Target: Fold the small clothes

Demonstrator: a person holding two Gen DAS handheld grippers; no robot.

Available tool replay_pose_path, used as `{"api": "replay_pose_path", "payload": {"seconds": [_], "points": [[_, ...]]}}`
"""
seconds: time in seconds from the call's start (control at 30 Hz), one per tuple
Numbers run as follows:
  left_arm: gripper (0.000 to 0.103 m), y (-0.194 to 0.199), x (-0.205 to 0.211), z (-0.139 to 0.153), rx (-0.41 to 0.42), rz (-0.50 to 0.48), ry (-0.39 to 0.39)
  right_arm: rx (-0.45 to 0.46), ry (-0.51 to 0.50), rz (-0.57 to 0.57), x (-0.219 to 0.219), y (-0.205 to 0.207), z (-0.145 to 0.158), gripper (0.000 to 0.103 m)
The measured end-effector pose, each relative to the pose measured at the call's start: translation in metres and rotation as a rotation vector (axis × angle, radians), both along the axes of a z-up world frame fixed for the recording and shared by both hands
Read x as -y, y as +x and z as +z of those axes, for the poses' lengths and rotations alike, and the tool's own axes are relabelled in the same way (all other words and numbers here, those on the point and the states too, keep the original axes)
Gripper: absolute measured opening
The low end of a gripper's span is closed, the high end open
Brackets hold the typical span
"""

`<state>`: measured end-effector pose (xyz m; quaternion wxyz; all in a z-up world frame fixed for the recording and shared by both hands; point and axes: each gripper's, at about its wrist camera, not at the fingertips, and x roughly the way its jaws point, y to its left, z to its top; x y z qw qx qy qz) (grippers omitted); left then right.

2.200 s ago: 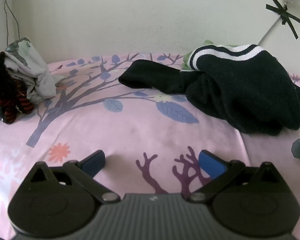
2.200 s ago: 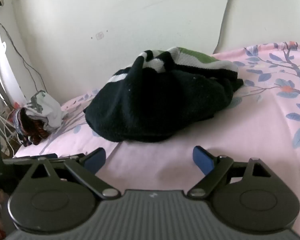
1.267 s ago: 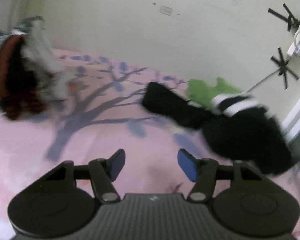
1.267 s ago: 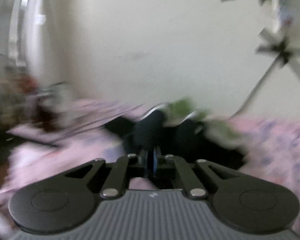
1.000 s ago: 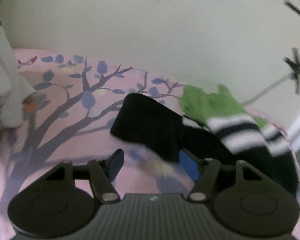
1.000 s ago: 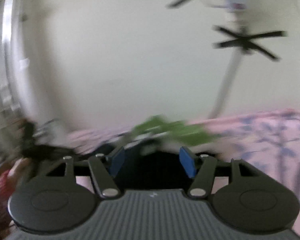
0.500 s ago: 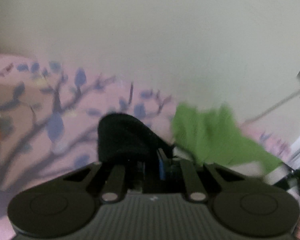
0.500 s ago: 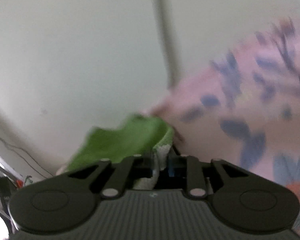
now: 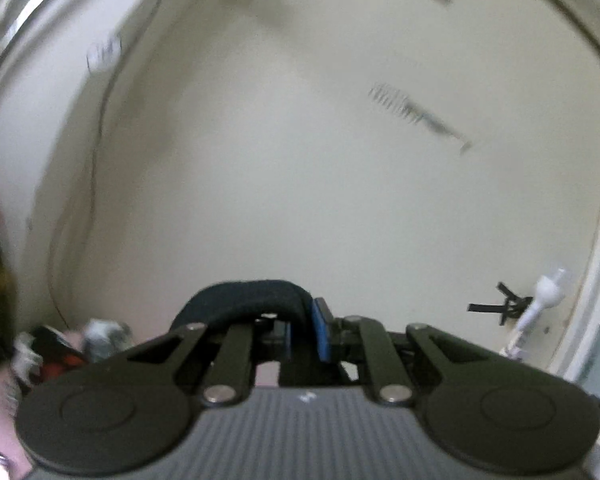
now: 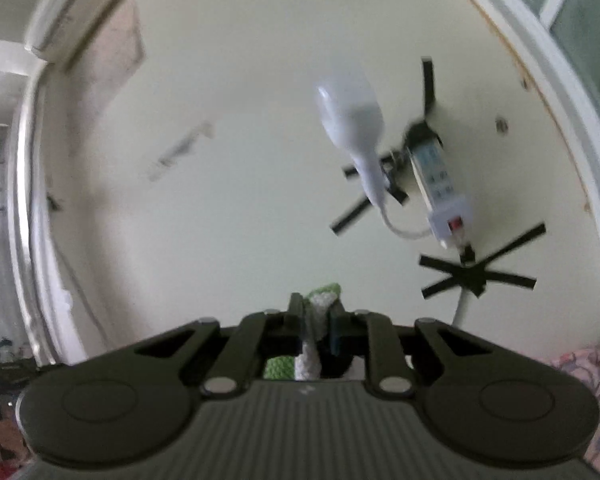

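While both cameras tip up at the wall: the garment has come off the bed since two seconds back, when it lay in a black heap on the pink sheet.
Left gripper (image 9: 303, 334): fingers pressed together on a black fold of the sweater (image 9: 244, 300), which arches over the fingertips; earlier these fingers were spread above bare sheet.
Right gripper (image 10: 315, 326): pinching a green-and-white knit edge (image 10: 320, 300) of the same garment, where a second ago it was parted.
Where the sweater is: held up between the two grippers, its body hanging below both views, so how it drapes cannot be told.
Left background: the pile of other clothes (image 9: 60, 344) shows low at the left edge, blurred.
Right background: a white bulb (image 10: 350, 120) and power strip (image 10: 440, 184) taped to the wall, with a sliver of pink sheet (image 10: 580, 364) at far right.
What it means: looks like the lift-and-spread step, with two edges secured; folding proper not yet begun.
Next call: probably shake it open, lay it flat on the bed.
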<state>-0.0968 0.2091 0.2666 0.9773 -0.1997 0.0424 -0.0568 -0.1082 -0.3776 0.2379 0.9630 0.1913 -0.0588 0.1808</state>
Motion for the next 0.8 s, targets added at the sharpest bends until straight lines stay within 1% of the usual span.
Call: {"api": "replay_pose_path", "payload": {"seconds": [0.07,0.13,0.17,0.2,0.23,0.27,0.3,0.33,0.37,0.4,0.43,0.47,0.5,0.53,0.57,0.6,0.63,0.67,0.7,0.73,0.8], "points": [[0.011,-0.029,-0.001,-0.007,-0.001,0.039,0.064,-0.022,-0.026,0.016,0.003,-0.020,-0.016,0.013],[0.012,-0.056,0.001,-0.030,-0.066,0.070,0.123,-0.104,-0.066,0.011,-0.001,-0.038,-0.047,0.013],[0.014,-0.064,0.000,-0.045,-0.119,0.078,0.137,-0.162,-0.089,0.015,-0.003,-0.042,-0.066,0.016],[0.018,-0.066,0.001,-0.065,-0.184,0.088,0.149,-0.229,-0.109,0.030,-0.005,-0.044,-0.087,0.019],[0.019,-0.063,0.002,-0.092,-0.278,0.099,0.172,-0.311,-0.114,0.031,-0.007,-0.045,-0.114,0.026],[0.018,-0.058,0.002,-0.115,-0.362,0.106,0.189,-0.386,-0.107,0.017,-0.006,-0.044,-0.137,0.039],[0.018,-0.054,-0.001,-0.142,-0.467,0.110,0.192,-0.453,-0.102,-0.002,-0.005,-0.043,-0.155,0.046],[0.018,-0.051,-0.006,-0.160,-0.538,0.109,0.175,-0.514,-0.106,-0.046,-0.001,-0.040,-0.171,0.050],[0.017,-0.049,-0.012,-0.178,-0.605,0.100,0.141,-0.542,-0.128,-0.104,0.002,-0.040,-0.177,0.050],[0.016,-0.048,-0.017,-0.187,-0.629,0.086,0.112,-0.545,-0.146,-0.157,0.005,-0.042,-0.178,0.051],[0.016,-0.051,-0.024,-0.187,-0.621,0.075,0.101,-0.527,-0.148,-0.195,0.009,-0.044,-0.175,0.055],[0.018,-0.052,-0.024,-0.182,-0.594,0.065,0.116,-0.498,-0.134,-0.199,0.012,-0.046,-0.169,0.058],[0.021,-0.053,-0.018,-0.173,-0.552,0.060,0.153,-0.473,-0.123,-0.184,0.012,-0.045,-0.162,0.059],[0.028,-0.054,-0.008,-0.163,-0.505,0.056,0.188,-0.444,-0.117,-0.160,0.010,-0.044,-0.156,0.062],[0.033,-0.056,0.004,-0.155,-0.451,0.045,0.227,-0.419,-0.127,-0.137,0.005,-0.042,-0.152,0.064],[0.042,-0.056,0.017,-0.146,-0.408,0.025,0.260,-0.404,-0.156,-0.108,-0.005,-0.037,-0.150,0.064],[0.047,-0.055,0.028,-0.141,-0.376,-0.008,0.291,-0.403,-0.190,-0.082,-0.015,-0.034,-0.150,0.065],[0.049,-0.054,0.043,-0.140,-0.358,-0.053,0.318,-0.409,-0.230,-0.053,-0.028,-0.027,-0.154,0.065],[0.051,-0.045,0.056,-0.140,-0.355,-0.102,0.338,-0.420,-0.267,-0.023,-0.038,-0.022,-0.159,0.066],[0.054,-0.033,0.071,-0.146,-0.363,-0.164,0.364,-0.436,-0.307,0.006,-0.050,-0.017,-0.166,0.066],[0.058,-0.010,0.095,-0.169,-0.385,-0.253,0.410,-0.467,-0.393,0.046,-0.068,-0.009,-0.180,0.067]]}}
